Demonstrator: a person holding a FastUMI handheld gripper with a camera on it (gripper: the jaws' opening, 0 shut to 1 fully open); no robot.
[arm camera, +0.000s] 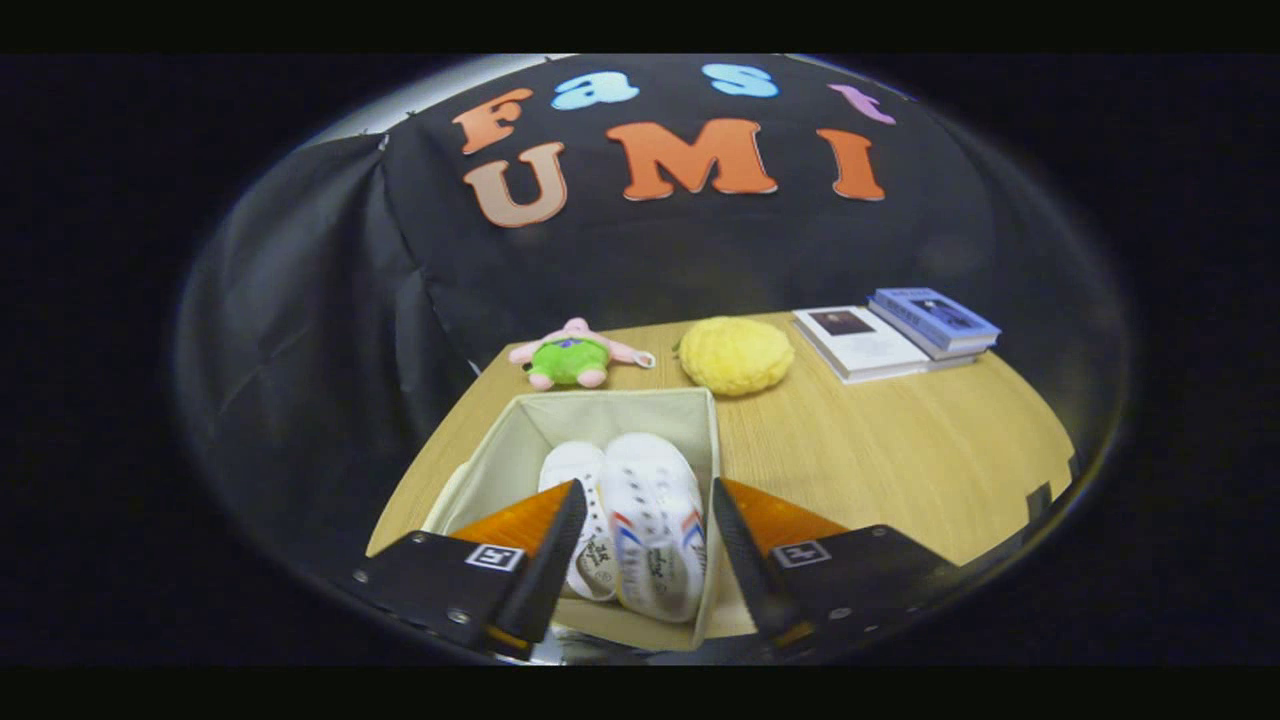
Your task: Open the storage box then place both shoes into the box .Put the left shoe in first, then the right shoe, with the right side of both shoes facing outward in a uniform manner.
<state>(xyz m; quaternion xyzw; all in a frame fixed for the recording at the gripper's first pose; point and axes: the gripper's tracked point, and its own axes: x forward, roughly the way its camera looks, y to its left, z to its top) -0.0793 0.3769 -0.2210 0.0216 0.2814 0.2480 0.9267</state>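
My gripper [640,560] hangs with fingers spread, gripping nothing, above the open storage box [700,420]; both white shoes [640,510] lie inside, side by side.

— Count with me: what's in front of you?
— One storage box [690,425], and two white shoes [650,520] in it.
— And on your table [900,460]?
— One pink-and-green plush toy [572,355], one yellow fuzzy ball [736,354], two books [895,335].
— Fingers?
— Two fingers [555,560] on one gripper [645,570], spread apart, gripping nothing.
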